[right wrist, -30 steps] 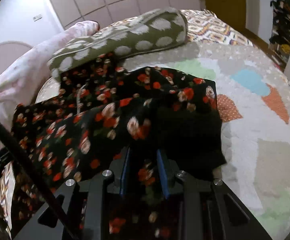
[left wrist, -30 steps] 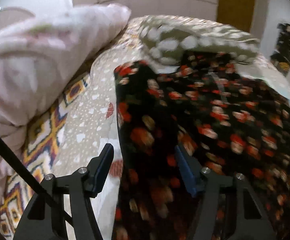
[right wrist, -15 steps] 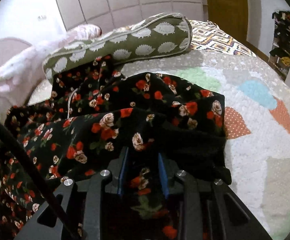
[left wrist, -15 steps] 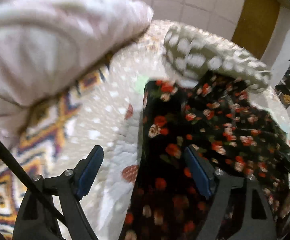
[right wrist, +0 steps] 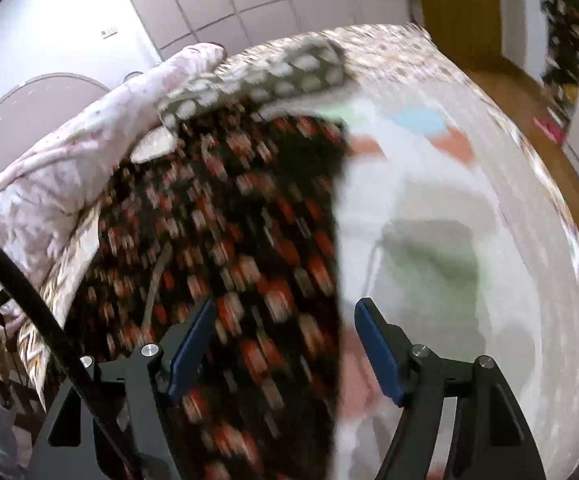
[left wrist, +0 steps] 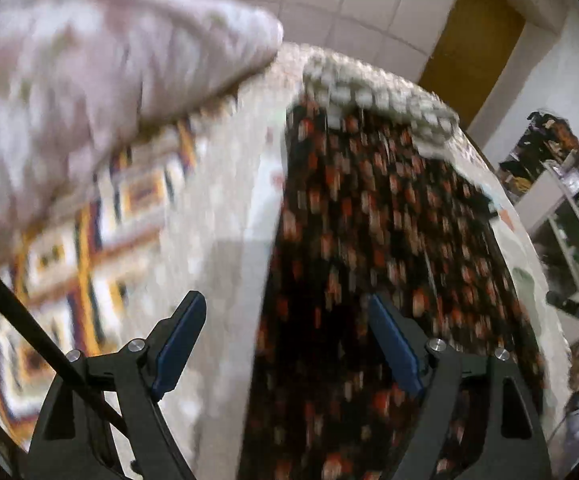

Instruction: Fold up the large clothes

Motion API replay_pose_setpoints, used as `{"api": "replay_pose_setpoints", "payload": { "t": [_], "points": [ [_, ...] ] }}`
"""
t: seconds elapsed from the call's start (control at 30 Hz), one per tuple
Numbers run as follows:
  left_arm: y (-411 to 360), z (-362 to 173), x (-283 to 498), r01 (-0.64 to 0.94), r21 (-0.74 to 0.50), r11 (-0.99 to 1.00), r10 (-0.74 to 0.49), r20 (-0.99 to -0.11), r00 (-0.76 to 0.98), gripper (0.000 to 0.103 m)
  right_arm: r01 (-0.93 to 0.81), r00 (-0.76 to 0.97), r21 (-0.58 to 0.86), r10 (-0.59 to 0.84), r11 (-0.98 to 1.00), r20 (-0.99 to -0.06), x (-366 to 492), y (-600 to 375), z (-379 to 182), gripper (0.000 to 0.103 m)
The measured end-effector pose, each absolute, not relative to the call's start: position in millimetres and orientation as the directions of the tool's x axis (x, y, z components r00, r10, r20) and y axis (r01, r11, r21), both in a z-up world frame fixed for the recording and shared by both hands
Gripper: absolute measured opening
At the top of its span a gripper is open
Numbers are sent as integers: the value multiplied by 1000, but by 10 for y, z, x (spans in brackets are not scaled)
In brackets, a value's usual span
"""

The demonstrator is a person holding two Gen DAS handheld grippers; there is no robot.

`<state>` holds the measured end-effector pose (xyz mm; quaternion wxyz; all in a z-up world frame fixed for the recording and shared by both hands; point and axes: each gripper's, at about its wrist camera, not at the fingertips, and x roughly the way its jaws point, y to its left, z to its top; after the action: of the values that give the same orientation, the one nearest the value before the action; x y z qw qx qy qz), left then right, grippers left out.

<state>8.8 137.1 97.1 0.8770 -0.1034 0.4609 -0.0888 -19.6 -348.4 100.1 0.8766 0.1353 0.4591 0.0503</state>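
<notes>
Nearest the lens, the left gripper (left wrist: 285, 344) is seen with its blue-padded fingers (left wrist: 177, 344) spread wide, nothing held between them. The right gripper (right wrist: 283, 344) is likewise spread wide and empty. Below both, the black floral garment (left wrist: 369, 220) is laid flat on the bedspread (right wrist: 429, 208), its straight edges passing between each pair of fingers. Farther off, a green spotted bolster (right wrist: 257, 80) is seen at the garment's far end, touching it, and a pink blanket (left wrist: 89, 72) is heaped beside it. Both views are blurred.
</notes>
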Motion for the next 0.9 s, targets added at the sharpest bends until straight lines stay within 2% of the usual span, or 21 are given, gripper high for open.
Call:
{"api": "replay_pose_setpoints", "payload": {
  "t": [0.17,0.37,0.4,0.47,0.5,0.7,0.9],
  "points": [
    [1400,438,-166,45,-327,944,-307,-818,486,82,94,543,412,300,906,-784,-921,-3673,498,76],
    [1452,170,-279,17,-463,886,-420,-788,450,81,89,555,579,443,810,-704,-1229,-3603,173,75],
    [1441,173,-299,37,-498,866,-463,-774,432,77,87,556,587,450,805,-699,-1241,-3560,140,75],
    [1441,149,-348,45,-559,828,-529,-752,393,33,80,564,581,444,810,-696,-1250,-3483,121,76],
    [1441,140,-389,36,-565,824,-533,-753,385,29,72,565,585,450,808,-691,-1249,-3455,128,76],
    [1503,140,-595,22,-561,828,-517,-747,417,30,43,555,600,480,799,-679,-1302,-3352,115,76],
    [1342,180,-754,105,-487,867,-480,-758,441,50,29,545,619,507,785,-668,-1460,-3267,111,67]
  ]
}}
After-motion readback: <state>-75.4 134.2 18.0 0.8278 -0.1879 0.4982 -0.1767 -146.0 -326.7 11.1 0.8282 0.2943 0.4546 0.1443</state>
